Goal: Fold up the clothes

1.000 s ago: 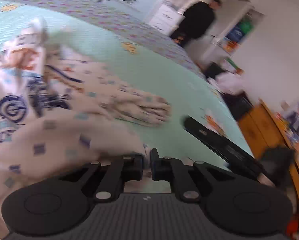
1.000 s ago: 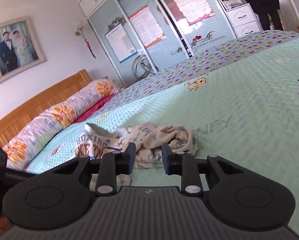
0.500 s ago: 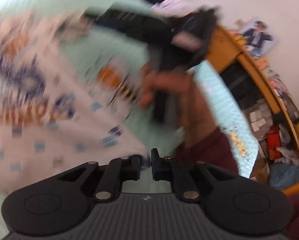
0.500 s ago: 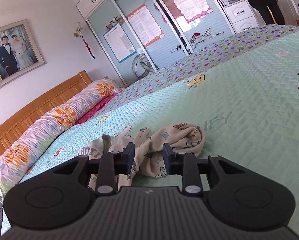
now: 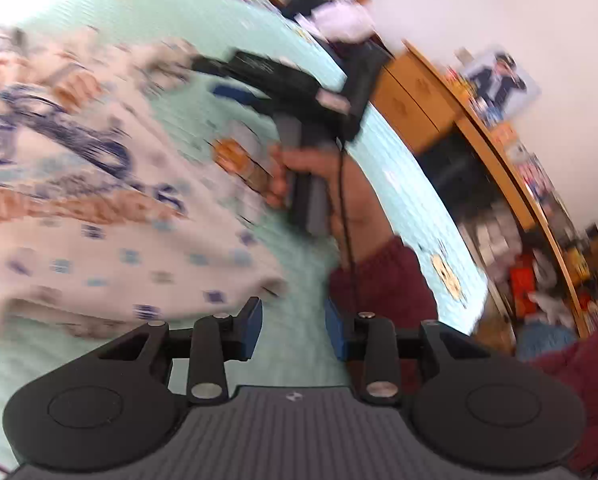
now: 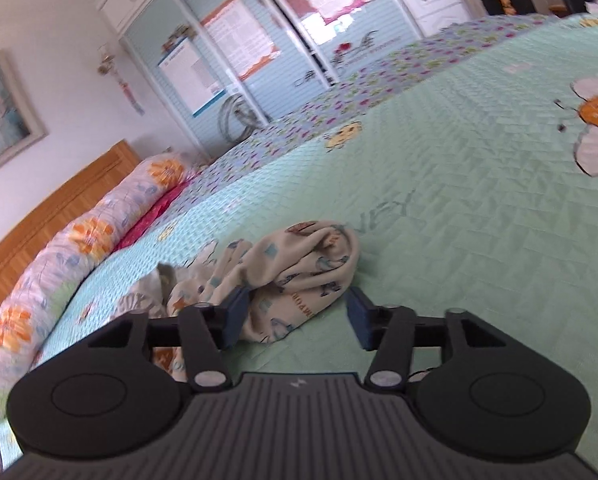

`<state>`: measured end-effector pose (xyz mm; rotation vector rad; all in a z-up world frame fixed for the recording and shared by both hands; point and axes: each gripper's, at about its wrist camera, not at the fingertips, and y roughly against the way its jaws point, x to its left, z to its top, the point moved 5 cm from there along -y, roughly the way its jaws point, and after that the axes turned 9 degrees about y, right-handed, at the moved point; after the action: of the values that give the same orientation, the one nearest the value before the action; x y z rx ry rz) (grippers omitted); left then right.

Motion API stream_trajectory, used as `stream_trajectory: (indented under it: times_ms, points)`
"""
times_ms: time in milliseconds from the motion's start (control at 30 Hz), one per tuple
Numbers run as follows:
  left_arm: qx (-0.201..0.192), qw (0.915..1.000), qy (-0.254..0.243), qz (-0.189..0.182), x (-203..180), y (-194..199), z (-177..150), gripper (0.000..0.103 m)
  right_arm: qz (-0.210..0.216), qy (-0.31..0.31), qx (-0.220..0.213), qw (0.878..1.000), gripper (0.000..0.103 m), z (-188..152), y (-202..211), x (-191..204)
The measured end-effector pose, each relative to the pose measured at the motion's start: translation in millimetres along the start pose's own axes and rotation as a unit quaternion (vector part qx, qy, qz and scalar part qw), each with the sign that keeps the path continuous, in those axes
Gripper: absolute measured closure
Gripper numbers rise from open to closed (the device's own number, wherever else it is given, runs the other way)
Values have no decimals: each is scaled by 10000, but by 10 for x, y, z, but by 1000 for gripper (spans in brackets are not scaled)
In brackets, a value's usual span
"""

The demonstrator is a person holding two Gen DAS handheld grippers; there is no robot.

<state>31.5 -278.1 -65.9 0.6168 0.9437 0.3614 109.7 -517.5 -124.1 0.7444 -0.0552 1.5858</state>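
One printed garment (image 5: 99, 208) noted, lying rumpled on the green bedspread (image 6: 479, 240), its bunched end (image 6: 299, 276) just ahead of the right gripper (image 6: 295, 316). Judged mid-release between folds: both sets of jaws opening, left gripper (image 5: 293, 330) apart over bare spread with nothing between, right apart with cloth between but unpressed. Two grippers, one garment, one long pillow (image 6: 79, 240) counted; next move likely calls for regripping an edge squarely and carrying it across.
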Motion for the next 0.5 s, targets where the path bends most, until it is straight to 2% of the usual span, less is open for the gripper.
stream_trajectory:
  times_ms: [100, 167, 267, 367, 400, 433, 467, 500]
  points:
    - [-298, 9991, 281, 88, 137, 178, 16, 65, -23, -626, -94, 9980, 33, -28, -130, -188]
    - [-419, 9975, 559, 108, 242, 261, 17, 64, 51, -812, -257, 9964, 32, -19, -213, -226]
    - [-558, 9949, 801, 252, 356, 366, 3, 64, 211, -767, -294, 9964, 29, 23, -392, -174]
    - [-808, 9914, 946, 399, 472, 555, 40, 64, 146, -287, -49, 9995, 32, 26, -548, -34]
    - [-920, 9898, 987, 449, 513, 622, 71, 64, 109, -83, 35, 9999, 45, 23, -582, 23]
    - [-1032, 9881, 1028, 498, 553, 689, 102, 64, 108, 36, 126, 9999, 72, 11, -608, 55]
    - [-1152, 9860, 1070, 547, 592, 756, 132, 64, 66, 77, 153, 9998, 81, 11, -608, 64]
    - [-1285, 9836, 1113, 600, 629, 818, 167, 64, 9, 103, 159, 9998, 83, 15, -602, 67]
